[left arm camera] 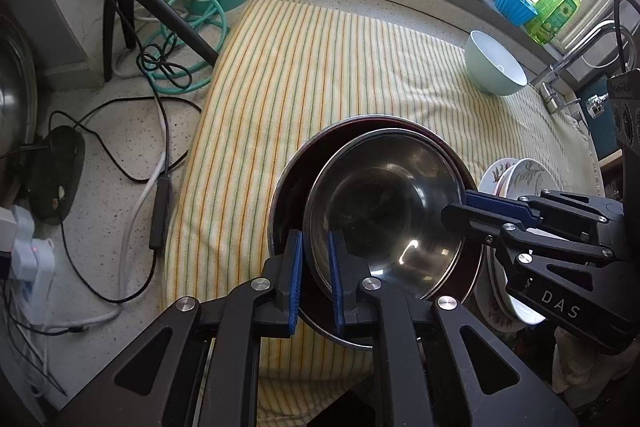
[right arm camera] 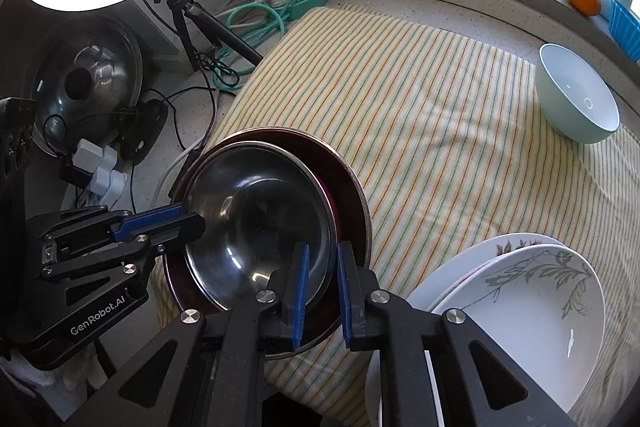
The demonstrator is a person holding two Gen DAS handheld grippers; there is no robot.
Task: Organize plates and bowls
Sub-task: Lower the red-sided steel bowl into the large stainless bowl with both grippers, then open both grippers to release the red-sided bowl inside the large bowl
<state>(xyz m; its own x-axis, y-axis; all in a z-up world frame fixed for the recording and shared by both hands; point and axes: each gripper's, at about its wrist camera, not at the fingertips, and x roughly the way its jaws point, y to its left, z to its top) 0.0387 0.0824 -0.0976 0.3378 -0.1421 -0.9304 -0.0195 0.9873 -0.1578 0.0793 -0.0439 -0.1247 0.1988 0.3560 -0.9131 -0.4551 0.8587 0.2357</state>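
Steel bowl (left arm camera: 384,211) sits nested, a little off-centre, inside a wider dark-lined steel bowl (left arm camera: 292,187), both on the striped towel (left arm camera: 320,67) over the counter (left arm camera: 120,147).

Left gripper (left arm camera: 314,275) straddles the inner bowl's near rim, jaws narrowly apart, pads either side of the wall with slivers of gap showing; a loose hold at best. Right gripper (right arm camera: 323,291) straddles the opposite rim the same way, jaws slightly apart, not visibly clamped.

Risks, as judged:
- Thin, slick rim: if either side lets go unevenly, the bowl could tip or clatter into the outer one.
- Off-centre nesting: bowl may rock or settle tilted.
- Withdrawing jaws could snag the rim and drag both bowls across the soft towel.
- Stacked flowered plates (right arm camera: 532,299) lie just beside the right gripper; a wide swing could knock them.
- Pale green bowl (right arm camera: 576,95) stands well apart, unstacked.
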